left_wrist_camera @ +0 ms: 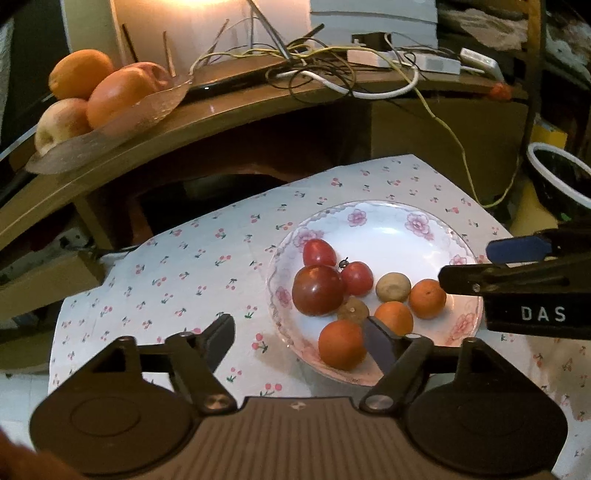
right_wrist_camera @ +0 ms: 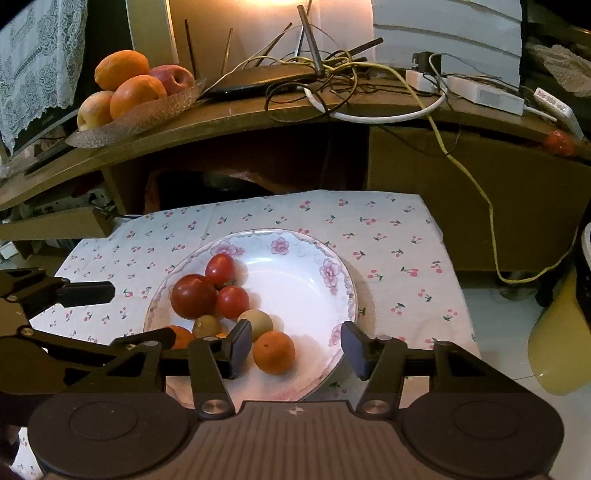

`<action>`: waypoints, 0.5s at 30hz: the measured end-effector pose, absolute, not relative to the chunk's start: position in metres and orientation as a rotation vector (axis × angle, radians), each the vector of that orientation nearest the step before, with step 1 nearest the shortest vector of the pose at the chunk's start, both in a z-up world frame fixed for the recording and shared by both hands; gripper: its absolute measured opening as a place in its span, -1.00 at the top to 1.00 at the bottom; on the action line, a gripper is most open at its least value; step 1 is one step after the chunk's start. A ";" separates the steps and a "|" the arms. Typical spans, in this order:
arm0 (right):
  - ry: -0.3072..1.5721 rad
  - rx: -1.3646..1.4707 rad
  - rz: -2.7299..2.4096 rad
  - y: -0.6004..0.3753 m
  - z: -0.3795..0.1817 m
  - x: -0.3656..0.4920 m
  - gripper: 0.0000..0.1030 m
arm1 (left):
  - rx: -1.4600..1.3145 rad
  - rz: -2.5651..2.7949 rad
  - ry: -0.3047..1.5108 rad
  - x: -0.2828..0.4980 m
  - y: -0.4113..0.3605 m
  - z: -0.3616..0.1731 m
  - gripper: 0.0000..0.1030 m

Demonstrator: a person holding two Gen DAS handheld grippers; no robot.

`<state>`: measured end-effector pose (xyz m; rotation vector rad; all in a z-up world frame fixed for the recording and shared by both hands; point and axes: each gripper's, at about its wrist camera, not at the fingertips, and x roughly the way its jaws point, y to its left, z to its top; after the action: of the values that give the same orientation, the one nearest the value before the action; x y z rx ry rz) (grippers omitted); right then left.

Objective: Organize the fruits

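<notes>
Both grippers, left [left_wrist_camera: 301, 341] and right [right_wrist_camera: 293, 347], hover spread (empty) over the plate [right_wrist_camera: 295, 280] of fruit.

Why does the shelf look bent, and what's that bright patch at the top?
Left wrist view: fisheye bows the shelf into an arch; a warm glow washes out the top; the plate shows soft glare. Right wrist view: same curved shelf, same blown-out glow, dim corners.
</notes>
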<state>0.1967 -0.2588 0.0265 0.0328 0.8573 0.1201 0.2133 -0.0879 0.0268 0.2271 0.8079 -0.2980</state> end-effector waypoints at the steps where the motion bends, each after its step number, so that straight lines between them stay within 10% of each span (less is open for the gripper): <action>1: 0.855 0.033 0.120 -0.259 0.028 0.195 -0.09 | 0.226 -0.292 0.806 0.211 -0.087 0.028 -0.80; 15: 0.825 0.068 0.111 -0.256 0.046 0.156 -0.18 | 0.250 -0.185 0.777 0.174 -0.080 0.040 -1.00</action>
<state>0.1559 -0.2556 0.0456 0.0679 0.8249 0.1108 0.1737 -0.0801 0.0399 0.2501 0.7771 -0.1847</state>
